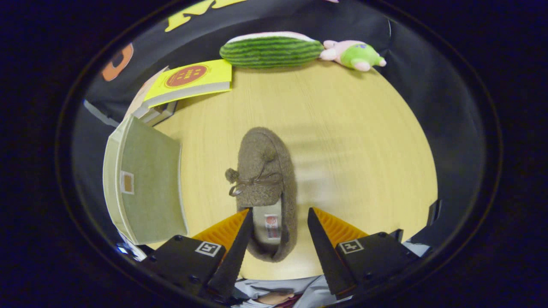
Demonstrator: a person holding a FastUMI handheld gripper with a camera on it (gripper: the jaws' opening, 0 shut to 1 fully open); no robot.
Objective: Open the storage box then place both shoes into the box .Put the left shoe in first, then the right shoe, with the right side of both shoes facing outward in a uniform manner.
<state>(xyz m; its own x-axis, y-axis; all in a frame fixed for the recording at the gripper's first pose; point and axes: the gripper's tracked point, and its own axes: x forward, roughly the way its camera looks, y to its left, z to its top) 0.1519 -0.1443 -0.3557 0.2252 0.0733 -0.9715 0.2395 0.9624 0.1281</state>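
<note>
A brown fuzzy slipper (267, 179) with a small bow and pompoms lies on the wooden table (342, 128), toe pointing away from me. Its heel end sits between my two fingers. My gripper (278, 218) is open, the orange-backed fingers (239, 239) spread on either side of the heel without pressing on it. To the left of the slipper stands the pale green storage box (145, 188) with its lid shut and a small tag on the rim.
A yellow book (190, 81) rests on a stack beyond the box. A watermelon-shaped plush (272, 50) and a pink and green plush toy (355, 54) lie at the table's far edge. A person's sleeve (278, 295) shows below the fingers.
</note>
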